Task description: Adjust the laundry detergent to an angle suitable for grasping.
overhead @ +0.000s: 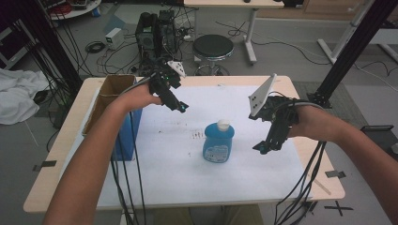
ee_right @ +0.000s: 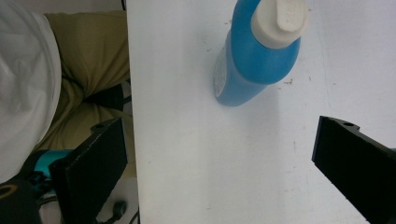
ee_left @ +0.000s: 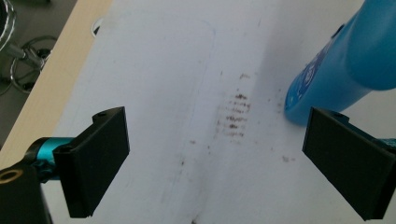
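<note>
A blue bottle (overhead: 217, 142) with a white cap (overhead: 223, 124) stands upright near the middle of the white-topped table (overhead: 159, 173). My left gripper (overhead: 181, 107) hovers up and to the left of it, open, with nothing between its jaws. In the left gripper view the blue bottle (ee_left: 341, 65) shows at the upper right, beyond the open left gripper (ee_left: 233, 163). My right gripper (overhead: 265, 147) hangs to the right of the bottle, also open and holding nothing. In the right gripper view the bottle (ee_right: 254, 51) and its cap (ee_right: 280, 21) lie ahead of the open right gripper (ee_right: 224, 172).
A cardboard box (overhead: 107, 99) with a blue front sits at the table's left edge. Brown smudges (overhead: 196, 135) mark the white surface just left of the bottle. Behind the table stand a black stool (overhead: 213, 49) and equipment with cables (overhead: 155, 33). Gripper cables trail off the table's near edge.
</note>
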{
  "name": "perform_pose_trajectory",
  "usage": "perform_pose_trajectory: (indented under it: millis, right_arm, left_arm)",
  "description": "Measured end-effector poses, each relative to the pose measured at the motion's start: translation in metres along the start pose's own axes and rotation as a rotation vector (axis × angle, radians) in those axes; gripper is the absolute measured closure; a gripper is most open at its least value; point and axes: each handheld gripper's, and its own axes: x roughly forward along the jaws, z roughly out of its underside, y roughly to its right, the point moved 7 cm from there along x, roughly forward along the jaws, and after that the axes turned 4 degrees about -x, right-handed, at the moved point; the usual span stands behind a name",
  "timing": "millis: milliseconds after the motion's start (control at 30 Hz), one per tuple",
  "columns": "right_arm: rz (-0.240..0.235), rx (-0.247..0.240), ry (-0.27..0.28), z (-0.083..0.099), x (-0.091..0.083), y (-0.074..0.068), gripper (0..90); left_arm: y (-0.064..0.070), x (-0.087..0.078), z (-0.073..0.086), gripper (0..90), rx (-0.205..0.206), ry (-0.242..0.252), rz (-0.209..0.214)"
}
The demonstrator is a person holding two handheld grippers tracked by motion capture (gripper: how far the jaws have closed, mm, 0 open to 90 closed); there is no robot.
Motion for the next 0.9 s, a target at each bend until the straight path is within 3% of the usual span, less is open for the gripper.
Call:
perform_pose_trajectory:
  millis: [67,100,133,367,633,900]
  right_arm:
    - [0.002,0.0,0.003,0.0003,0.0003,0.0013,2.6]
    - [0.0,0.004,0.001,0.0004,0.0003,0.0014,2.6]
    - [-0.002,0.001,0.001,0.0004,0.0003,0.0019,2.6]
    - [-0.004,0.006,0.003,0.0021,0.0005,0.0042,2.6]
    - [-0.011,-0.002,0.01,0.0015,0.0007,0.0053,2.6]
    - [-0.014,0.0,0.007,0.0001,0.0013,0.0056,2.6]
  left_arm:
    - [0.0002,0.0031,-0.0015,7.3,0.002,-0.02,-0.006]
    - [-0.0016,0.0032,-0.0018,7.3,0.026,-0.04,-0.012]
    - [-0.0007,0.0053,-0.0034,7.3,0.017,-0.03,-0.014]
    - [-0.0037,0.0073,-0.007,7.3,0.106,-0.101,-0.023]
    - [-0.0007,0.0104,-0.006,7.3,0.129,-0.123,-0.004]
    - [0.0001,0.0107,-0.0053,7.3,0.12,-0.113,0.009]
